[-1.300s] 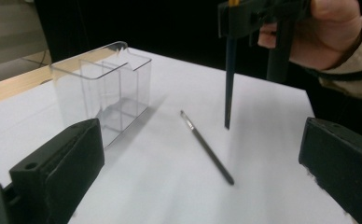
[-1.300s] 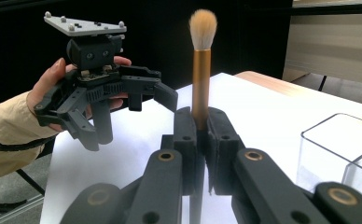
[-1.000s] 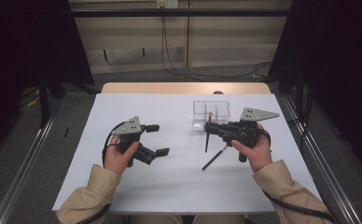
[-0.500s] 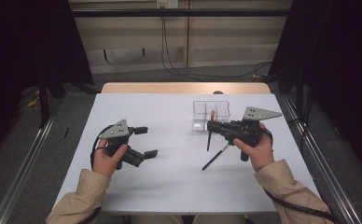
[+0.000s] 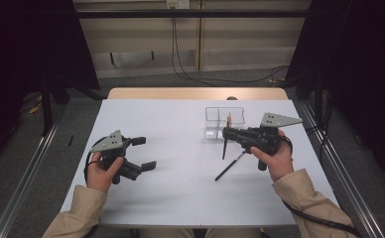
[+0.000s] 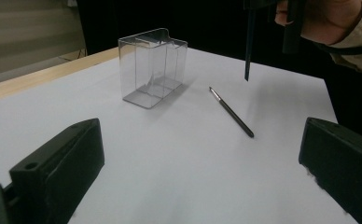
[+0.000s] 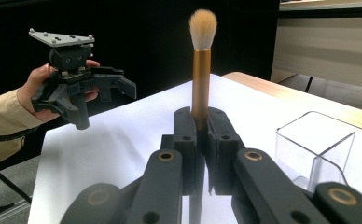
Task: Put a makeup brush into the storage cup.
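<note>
Right tongs [image 7: 201, 140] clamp an upright brush [image 7: 201, 70], bristles plain here; left tongs [image 5: 142, 152] gape wide over the desk [image 5: 180, 148].

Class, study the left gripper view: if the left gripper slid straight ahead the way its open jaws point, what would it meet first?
Probably the thin dark brush lying on the table, just right of centre. The clear box stands left of that line, though depth is hard to judge.

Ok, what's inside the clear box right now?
Nothing that I can see: the clear box looks empty through its walls, just dividers. The gold brush is outside it, upright in the right gripper. A thin brush lies on the table beside it.
</note>
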Available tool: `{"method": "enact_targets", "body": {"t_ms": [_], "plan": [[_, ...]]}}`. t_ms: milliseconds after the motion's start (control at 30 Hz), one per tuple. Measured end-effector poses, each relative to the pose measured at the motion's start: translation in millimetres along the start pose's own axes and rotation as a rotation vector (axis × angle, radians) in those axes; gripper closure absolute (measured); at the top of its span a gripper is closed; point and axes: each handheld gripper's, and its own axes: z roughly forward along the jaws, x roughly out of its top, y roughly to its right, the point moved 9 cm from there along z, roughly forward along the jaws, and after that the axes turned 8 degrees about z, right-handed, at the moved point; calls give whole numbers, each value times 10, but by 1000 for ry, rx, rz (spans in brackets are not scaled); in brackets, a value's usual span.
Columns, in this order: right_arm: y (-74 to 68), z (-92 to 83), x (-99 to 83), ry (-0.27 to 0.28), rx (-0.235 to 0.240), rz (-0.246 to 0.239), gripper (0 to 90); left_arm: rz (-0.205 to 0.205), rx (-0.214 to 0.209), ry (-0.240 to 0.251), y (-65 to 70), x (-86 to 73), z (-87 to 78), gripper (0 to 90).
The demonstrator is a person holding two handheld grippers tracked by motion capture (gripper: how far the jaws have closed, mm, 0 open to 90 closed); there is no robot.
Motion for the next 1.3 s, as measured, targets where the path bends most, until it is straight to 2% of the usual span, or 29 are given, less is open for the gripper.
{"method": "enact_targets", "body": {"t_ms": [567,867,933,1300], "plan": [[101,-47,17,1,-30,-5,837,10,40,23,-38,-74,-253,1],[176,-44,42,-1,-50,-7,837,10,46,24,-33,-118,-333,1],[194,-46,55,0,-55,-8,837,19,49,27,-28,-130,-351,1],[373,-87,205,18,-100,-11,837,14,51,24,-12,-178,-386,1]]}}
